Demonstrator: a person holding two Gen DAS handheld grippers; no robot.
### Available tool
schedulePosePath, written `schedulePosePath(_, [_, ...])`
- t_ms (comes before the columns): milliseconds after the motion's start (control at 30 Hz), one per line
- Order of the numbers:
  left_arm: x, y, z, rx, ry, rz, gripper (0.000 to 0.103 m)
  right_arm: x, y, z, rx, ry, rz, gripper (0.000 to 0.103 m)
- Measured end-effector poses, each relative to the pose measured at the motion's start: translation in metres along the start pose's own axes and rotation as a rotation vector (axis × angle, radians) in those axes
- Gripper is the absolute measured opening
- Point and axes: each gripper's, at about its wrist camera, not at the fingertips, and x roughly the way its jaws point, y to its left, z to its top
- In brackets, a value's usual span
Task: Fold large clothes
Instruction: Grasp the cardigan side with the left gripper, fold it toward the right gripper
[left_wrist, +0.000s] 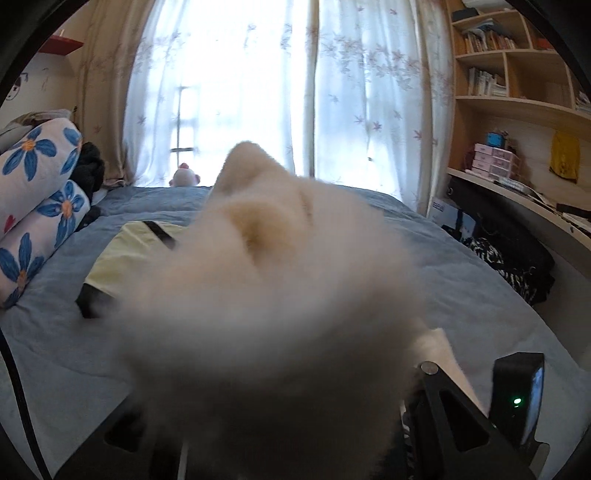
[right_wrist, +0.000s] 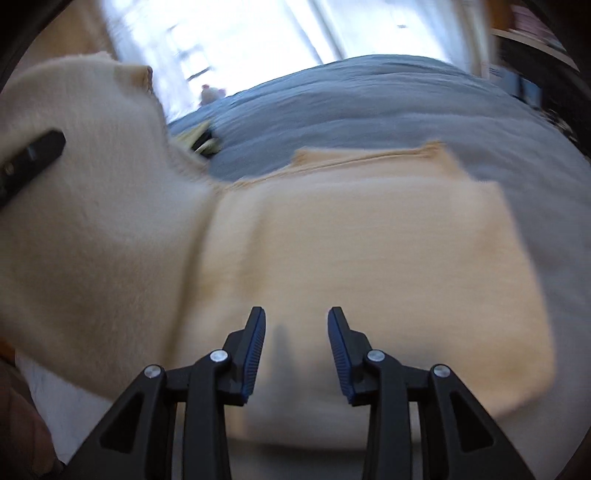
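Sweater (right_wrist: 332, 236) — beneath parted right tongs (right_wrist: 296, 325).

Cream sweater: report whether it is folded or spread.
Partly folded: the sweater lies doubled on the bed, one end lifted by the left gripper.

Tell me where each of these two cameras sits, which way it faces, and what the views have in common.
Left wrist: sits on the left gripper, facing across the bed toward the curtained window; cream sweater bunched over its fingers hides them, only linkage shows.
Right wrist: sits on the right gripper, tilted down at the sweater on the bed; both fingers show, apart, nothing between them, and a left gripper finger at left.
Shared: sweater, bed, window, a pale yellow garment, a small plush toy.
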Motion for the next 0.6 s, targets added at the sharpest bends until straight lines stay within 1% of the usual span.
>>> schedulePosePath(133, [0.025, -0.053, -0.007, 0.053, 0.043, -0.087, 0.02, -0.036, -0.063, -0.005, 0.132, -0.057, -0.085, 0.036])
schedulePosePath(200, [0.041, -0.08, -0.015, 0.083, 0.081, -0.132, 0.02, -0.048, -0.09, -0.01, 0.178, -0.07, -0.126, 0.036])
schedulePosePath(300, [0.062, -0.121, -0.041, 0.137, 0.162, -0.197, 0.019, -0.057, -0.118, -0.015, 0.221, -0.072, -0.168, 0.036])
schedulePosePath(367, [0.07, -0.145, -0.061, 0.202, 0.185, -0.193, 0.019, -0.058, -0.133, -0.018, 0.246, -0.064, -0.186, 0.036])
schedulePosePath(433, [0.071, -0.165, -0.08, 0.276, 0.177, -0.171, 0.019, -0.057, -0.143, -0.022, 0.264, -0.058, -0.199, 0.036])
schedulePosePath(533, [0.072, -0.178, -0.098, 0.349, 0.167, -0.167, 0.02, -0.054, -0.155, -0.026, 0.285, -0.051, -0.203, 0.036])
schedulePosePath(600, [0.078, -0.181, -0.106, 0.387, 0.18, -0.158, 0.021, -0.052, -0.161, -0.028, 0.291, -0.04, -0.203, 0.036])
